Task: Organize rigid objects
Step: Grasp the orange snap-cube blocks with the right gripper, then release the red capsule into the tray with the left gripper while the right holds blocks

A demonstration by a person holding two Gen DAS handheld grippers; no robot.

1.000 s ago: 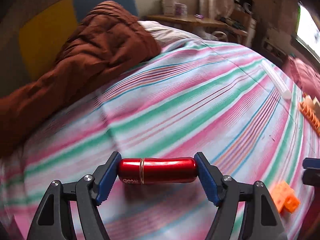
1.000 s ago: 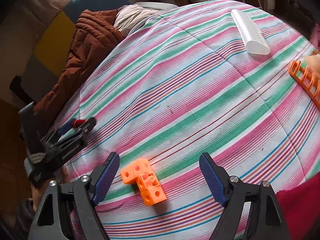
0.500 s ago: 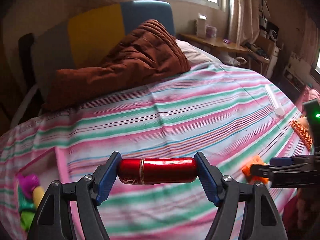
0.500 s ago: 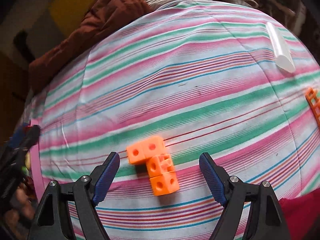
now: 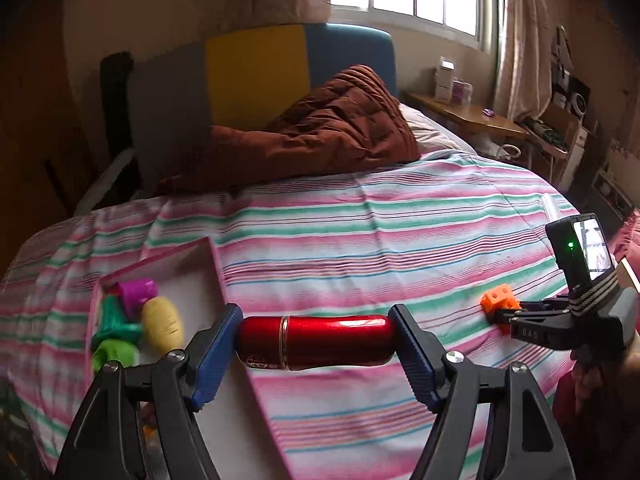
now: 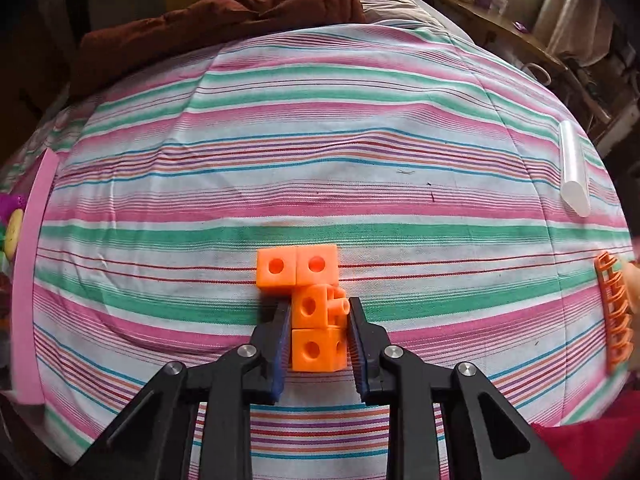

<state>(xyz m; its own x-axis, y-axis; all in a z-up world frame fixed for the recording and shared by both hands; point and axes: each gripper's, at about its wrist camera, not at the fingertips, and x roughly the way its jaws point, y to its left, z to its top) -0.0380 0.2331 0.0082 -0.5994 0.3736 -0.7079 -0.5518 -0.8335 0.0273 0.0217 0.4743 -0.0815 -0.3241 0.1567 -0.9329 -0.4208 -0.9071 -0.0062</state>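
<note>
My left gripper (image 5: 315, 314) is shut on a glossy red cylinder (image 5: 320, 340), gripping it end to end above the striped bed. Its left end hangs over the corner of a pink box (image 5: 176, 252), which holds purple, yellow and green toys. In the right wrist view my right gripper (image 6: 320, 308) points steeply down and is shut on an orange piece of joined cubes (image 6: 316, 268) lying on the sheet. The pads press on its two nearer cubes; two more cubes stick out beyond the fingertips. The left wrist view shows the right gripper (image 5: 504, 316) at the orange cubes (image 5: 498, 298).
A white tube (image 6: 574, 168) lies at the bed's far right and an orange rack (image 6: 614, 312) at the right edge. The pink box's rim (image 6: 30, 280) runs down the left. A brown quilt (image 5: 320, 132) is piled at the headboard. A wooden desk (image 5: 472, 116) stands beyond.
My right gripper turned over the orange cubes, came down and closed on them. My left gripper carried the red cylinder up and to the left, bringing the pink box into view.
</note>
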